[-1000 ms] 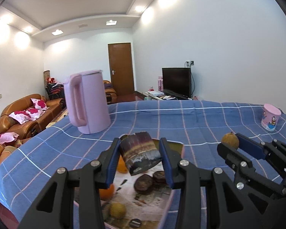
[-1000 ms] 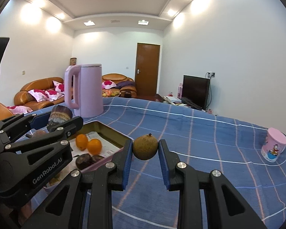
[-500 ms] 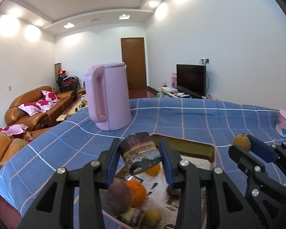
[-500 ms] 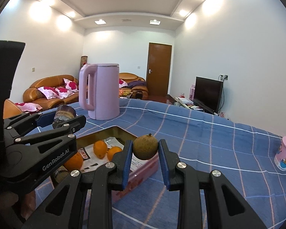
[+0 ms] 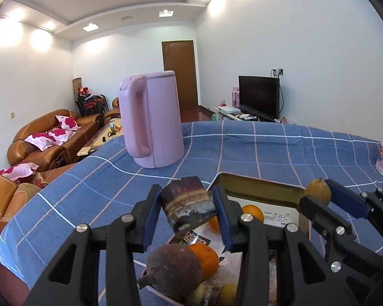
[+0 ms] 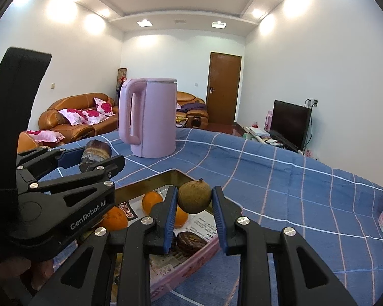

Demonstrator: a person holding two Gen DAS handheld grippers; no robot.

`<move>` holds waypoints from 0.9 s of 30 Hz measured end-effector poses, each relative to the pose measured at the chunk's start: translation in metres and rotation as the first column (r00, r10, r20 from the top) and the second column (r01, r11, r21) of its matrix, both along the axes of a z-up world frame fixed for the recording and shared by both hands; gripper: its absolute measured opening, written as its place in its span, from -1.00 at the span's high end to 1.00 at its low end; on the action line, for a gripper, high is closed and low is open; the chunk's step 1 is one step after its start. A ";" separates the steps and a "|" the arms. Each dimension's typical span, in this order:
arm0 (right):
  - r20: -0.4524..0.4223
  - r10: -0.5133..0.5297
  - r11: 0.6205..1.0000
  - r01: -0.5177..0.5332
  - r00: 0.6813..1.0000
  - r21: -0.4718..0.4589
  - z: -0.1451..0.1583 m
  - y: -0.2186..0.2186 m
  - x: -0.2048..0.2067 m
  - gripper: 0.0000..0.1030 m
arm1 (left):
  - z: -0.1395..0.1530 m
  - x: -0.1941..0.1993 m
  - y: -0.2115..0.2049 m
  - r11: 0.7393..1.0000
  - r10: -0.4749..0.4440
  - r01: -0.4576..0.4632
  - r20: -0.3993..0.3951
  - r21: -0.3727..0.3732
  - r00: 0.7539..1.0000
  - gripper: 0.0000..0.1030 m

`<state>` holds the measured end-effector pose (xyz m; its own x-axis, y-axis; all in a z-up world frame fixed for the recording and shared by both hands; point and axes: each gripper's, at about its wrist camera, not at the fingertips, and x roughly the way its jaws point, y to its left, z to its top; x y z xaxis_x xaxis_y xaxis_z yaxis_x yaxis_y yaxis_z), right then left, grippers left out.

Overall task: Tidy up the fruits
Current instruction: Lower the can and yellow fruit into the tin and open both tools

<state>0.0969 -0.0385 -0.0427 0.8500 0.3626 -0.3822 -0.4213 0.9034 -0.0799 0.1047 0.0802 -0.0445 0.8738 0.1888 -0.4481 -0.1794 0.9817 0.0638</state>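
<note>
Holding both fruits up over the tray [image 6: 191,262] on the blue checked bench [image 5: 255,153], your left gripper [image 5: 187,207] jaws pinch a dark cut chunk [image 5: 187,206] and your right gripper [image 6: 194,199] jaws pinch a small round brown fruit [image 6: 194,196], with oranges [image 6: 152,200] lying in the tray below

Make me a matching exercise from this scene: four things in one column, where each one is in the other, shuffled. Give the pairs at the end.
Things
1. brown round fruit
2. dark cut chunk
3. oranges
4. pink kettle

Places
A. standing on the blue checked cloth
B. lying in the tray
C. clamped in the left gripper
D. clamped in the right gripper

Pairs: 1-D, 2-C, 3-B, 4-A
</note>
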 end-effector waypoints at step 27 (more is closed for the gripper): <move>-0.183 0.065 0.996 -0.075 0.981 -0.049 -0.025 0.025 0.015 -0.05 | -0.014 0.012 0.006 1.000 -0.022 0.024 -0.107 0.018 0.994 -0.39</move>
<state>0.1115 -0.0133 -0.0673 0.7384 0.3928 -0.5482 -0.4952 0.8676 -0.0453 0.1164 0.0859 -0.0589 0.8254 0.1784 -0.5356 -0.1478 0.9839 0.1000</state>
